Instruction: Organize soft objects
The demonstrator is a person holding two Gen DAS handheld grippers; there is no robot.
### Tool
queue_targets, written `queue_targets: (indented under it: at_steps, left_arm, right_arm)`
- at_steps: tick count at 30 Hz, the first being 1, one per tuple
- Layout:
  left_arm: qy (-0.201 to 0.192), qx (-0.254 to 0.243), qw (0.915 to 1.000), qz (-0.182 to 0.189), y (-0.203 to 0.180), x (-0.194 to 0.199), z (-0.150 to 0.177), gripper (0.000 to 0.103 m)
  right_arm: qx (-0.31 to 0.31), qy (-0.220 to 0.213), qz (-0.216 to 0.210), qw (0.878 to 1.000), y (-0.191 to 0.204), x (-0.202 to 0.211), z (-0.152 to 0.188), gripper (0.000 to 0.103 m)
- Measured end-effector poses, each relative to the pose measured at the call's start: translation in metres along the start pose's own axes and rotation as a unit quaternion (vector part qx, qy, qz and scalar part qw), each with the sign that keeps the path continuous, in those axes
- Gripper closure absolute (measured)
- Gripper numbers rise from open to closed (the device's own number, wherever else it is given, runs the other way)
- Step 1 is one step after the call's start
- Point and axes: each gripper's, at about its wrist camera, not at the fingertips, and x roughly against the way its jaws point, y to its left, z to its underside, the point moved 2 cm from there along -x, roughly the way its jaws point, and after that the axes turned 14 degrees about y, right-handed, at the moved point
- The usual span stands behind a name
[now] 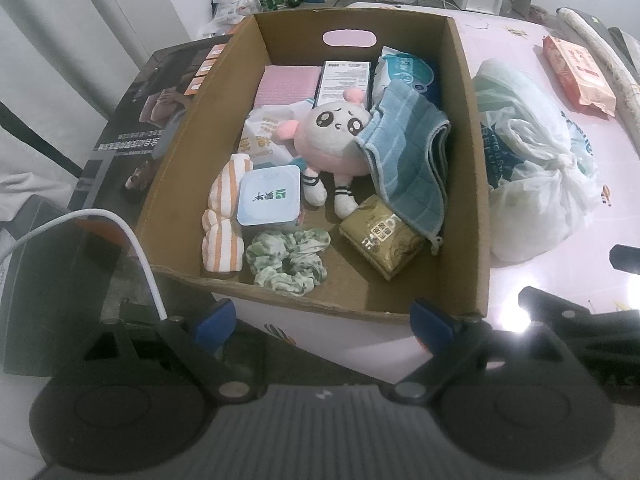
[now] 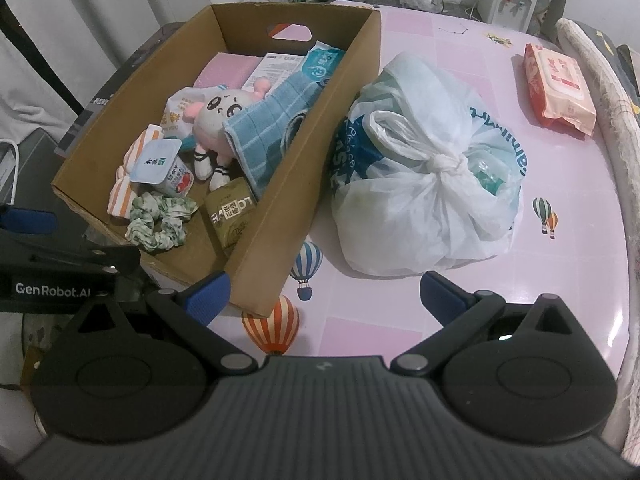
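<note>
1. Soft objects lie together inside an open cardboard box (image 1: 472, 184), seen from the left wrist straight ahead of the left gripper (image 1: 322, 322), whose blue-tipped fingers (image 1: 212, 326) stand wide apart with nothing between them, just short of the box's near wall.
2. Beyond the left fingertip sit a striped orange-and-white cloth (image 1: 222, 220) and a green patterned scrunchie (image 1: 288, 258), the scrunchie nearest the near wall.
3. A sealed yogurt cup (image 1: 270, 196) rests against the striped cloth, and a pink-and-white plush toy (image 1: 332, 140) lies farther ahead at the middle of the box.
4. A blue towel (image 1: 404, 152) drapes over the plush toy's right side, ahead of the right fingertip, with a gold packet (image 1: 380, 236) below it on the box floor.
5. Outside the box, right of the right fingertip, a knotted white plastic bag (image 1: 536, 168) sits on the pink table (image 1: 580, 280).
6. From the right wrist, the right gripper (image 2: 324, 294) also has its fingers (image 2: 438, 292) spread wide and empty, hovering over the table.
7. The box corner (image 2: 256, 280) lies just beside the left fingertip, the box stretching ahead and to the left.
8. The plastic bag (image 2: 424, 184) sits ahead between the fingers, touching the box's side wall.
9. A red-and-pink wipes pack (image 2: 558, 88) lies far ahead to the right, well apart from the bag.
10. Part of the left gripper (image 2: 28, 220) shows at the left edge, near the box's near wall.
</note>
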Motion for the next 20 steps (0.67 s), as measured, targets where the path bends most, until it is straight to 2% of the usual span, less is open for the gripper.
queue_targets:
  at_steps: [20]
  left_arm:
    - [0.001,-0.001,1.0000,-0.001,-0.0038,-0.0006,-0.0014,0.008]
  right_arm:
    - [0.001,0.000,0.000,1.000,-0.0040,-0.0015,-0.0010,0.001]
